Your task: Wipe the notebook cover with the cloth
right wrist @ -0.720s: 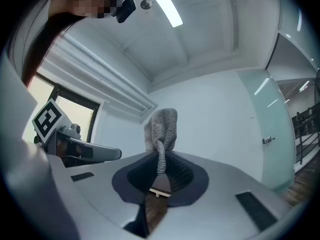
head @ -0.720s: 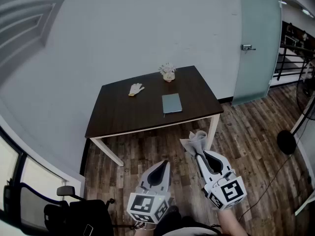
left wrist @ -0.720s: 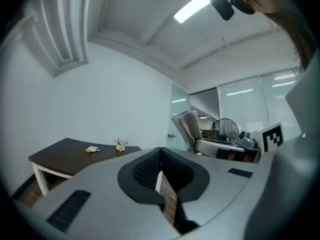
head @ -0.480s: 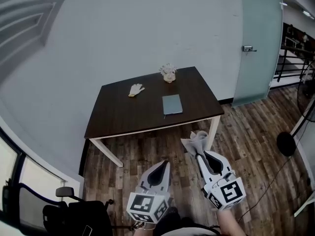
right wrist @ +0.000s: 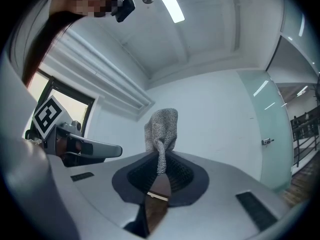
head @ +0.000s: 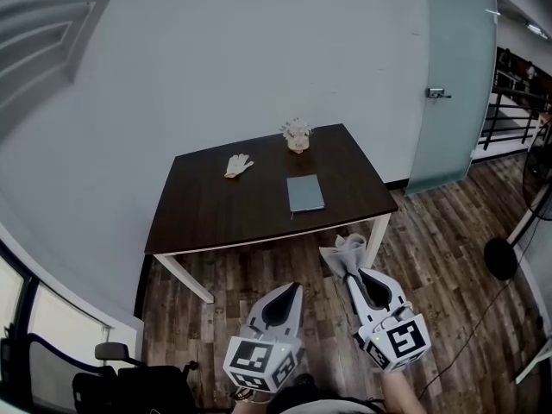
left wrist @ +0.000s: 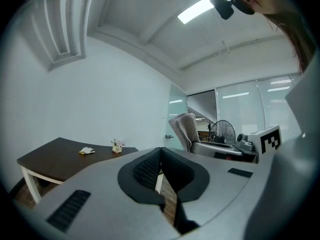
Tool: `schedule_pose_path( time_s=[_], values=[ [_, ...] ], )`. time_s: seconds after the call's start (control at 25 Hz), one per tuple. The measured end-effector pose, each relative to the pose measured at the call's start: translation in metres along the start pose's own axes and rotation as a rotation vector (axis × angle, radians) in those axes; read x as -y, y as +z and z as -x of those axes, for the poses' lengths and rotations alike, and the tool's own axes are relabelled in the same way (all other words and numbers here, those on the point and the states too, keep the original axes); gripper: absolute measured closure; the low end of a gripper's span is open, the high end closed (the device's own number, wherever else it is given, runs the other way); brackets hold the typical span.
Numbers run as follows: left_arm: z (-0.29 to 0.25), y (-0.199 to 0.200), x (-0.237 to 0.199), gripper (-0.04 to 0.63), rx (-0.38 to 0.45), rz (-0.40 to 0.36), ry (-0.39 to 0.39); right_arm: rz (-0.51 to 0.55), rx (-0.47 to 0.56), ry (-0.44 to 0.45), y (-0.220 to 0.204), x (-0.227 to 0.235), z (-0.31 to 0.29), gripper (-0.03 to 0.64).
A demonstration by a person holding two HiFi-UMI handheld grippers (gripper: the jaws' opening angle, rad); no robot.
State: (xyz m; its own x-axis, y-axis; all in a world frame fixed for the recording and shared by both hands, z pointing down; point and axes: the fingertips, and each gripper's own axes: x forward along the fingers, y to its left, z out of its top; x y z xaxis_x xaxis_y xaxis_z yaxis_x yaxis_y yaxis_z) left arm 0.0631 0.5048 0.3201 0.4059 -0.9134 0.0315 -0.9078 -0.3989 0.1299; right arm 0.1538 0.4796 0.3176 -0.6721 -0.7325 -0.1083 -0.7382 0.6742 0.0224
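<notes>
We record a room with a pale wall, a wood-plank floor (head: 431, 231) and a frosted glass door (head: 457, 76) at the right. A dark-topped table (head: 198, 210) on white legs stands against the wall.

Only the head view shows the notebook (head: 305, 193). It lies flat on the table's right half, near the front edge. A white glove (head: 237, 165) lies well apart from it toward the back, and a small flower pot (head: 297, 134) stands at the back edge. Both grippers are held above the floor, in front of the table and apart from it.

The left gripper (head: 287, 289) has its jaws together with nothing between them, as the left gripper view confirms (left wrist: 160, 151). That view also takes in the table's corner (left wrist: 45, 156), the glove (left wrist: 86, 150), the flower pot (left wrist: 118, 145) and a pedestal fan (left wrist: 223, 131).

The right gripper (head: 349, 272) is clamped on the grey cloth (head: 342, 253). The right gripper view shows the jaws (right wrist: 160, 156) pinching the cloth's lower fold, with the rest (right wrist: 162, 126) standing up above the tips. It alone shows a ceiling light strip (right wrist: 167, 1).
</notes>
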Motion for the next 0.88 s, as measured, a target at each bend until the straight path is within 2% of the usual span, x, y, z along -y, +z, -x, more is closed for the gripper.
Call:
schedule_pose_path(
  time_s=[0.4, 0.88],
  values=[
    [-0.013, 0.002, -0.06, 0.577, -0.015, 0.006, -0.045, 0.029, -0.03, -0.06, -0.012, -0.006, -0.063, 0.575],
    [-0.046, -0.004, -0.106, 0.577, -0.03, 0.036, -0.073, 0.05, -0.044, -0.106, -0.02, 0.006, -0.113, 0.575]
  ],
)
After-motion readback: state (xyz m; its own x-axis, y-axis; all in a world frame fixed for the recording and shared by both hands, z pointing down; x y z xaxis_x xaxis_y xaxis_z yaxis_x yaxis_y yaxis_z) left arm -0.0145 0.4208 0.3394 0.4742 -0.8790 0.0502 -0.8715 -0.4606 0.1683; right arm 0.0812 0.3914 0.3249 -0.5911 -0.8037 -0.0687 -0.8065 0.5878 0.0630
